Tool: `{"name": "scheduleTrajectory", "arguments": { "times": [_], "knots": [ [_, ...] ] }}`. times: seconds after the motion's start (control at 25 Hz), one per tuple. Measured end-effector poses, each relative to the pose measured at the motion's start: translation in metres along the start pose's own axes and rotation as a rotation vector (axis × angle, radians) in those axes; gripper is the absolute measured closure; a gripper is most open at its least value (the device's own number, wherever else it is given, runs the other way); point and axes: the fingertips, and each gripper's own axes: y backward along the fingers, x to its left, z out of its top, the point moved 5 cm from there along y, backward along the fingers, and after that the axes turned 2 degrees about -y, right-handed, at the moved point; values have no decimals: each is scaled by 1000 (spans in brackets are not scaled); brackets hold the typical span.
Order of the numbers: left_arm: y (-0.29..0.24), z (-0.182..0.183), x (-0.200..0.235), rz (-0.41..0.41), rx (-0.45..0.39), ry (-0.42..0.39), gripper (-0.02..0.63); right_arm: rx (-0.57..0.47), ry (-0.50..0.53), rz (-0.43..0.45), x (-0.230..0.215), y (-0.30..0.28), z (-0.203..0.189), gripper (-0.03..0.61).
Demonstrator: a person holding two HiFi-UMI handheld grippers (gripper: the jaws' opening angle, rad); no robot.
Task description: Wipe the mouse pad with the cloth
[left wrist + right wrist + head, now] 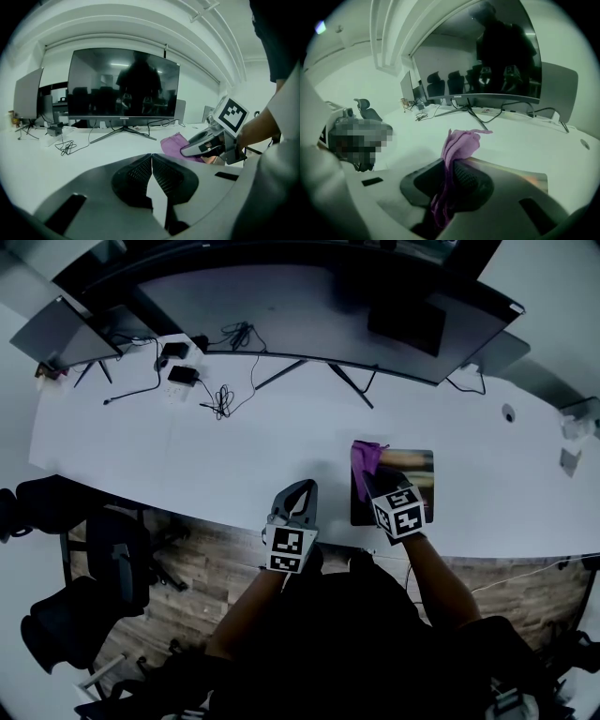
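A purple cloth (367, 457) (459, 145) is pinched in my right gripper (375, 479) (451, 164), and its free end hangs forward over the left part of the dark mouse pad (412, 486) (529, 178) on the white desk. My left gripper (298, 495) (151, 157) is shut with nothing between its jaws, held over the desk's near edge to the left of the pad. In the left gripper view the cloth (176, 143) and the right gripper (208, 143) show at the right.
A wide curved monitor (319, 310) (123, 84) stands at the back on a splayed stand, with smaller screens (61, 334) at both ends. Cables and a power brick (183, 374) lie at the back left. Office chairs (89, 549) stand on the wooden floor below the desk edge.
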Motion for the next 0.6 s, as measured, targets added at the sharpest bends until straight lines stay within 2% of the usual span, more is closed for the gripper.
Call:
{"name": "scheduleTrajectory", "arguments": {
  "times": [0.36, 0.6],
  "knots": [
    [-10, -16, -4, 31, 40, 8, 592, 32, 58, 12, -10, -17, -5, 517],
    [-11, -25, -4, 46, 60, 17, 591, 42, 57, 16, -13, -18, -6, 517]
  ]
}}
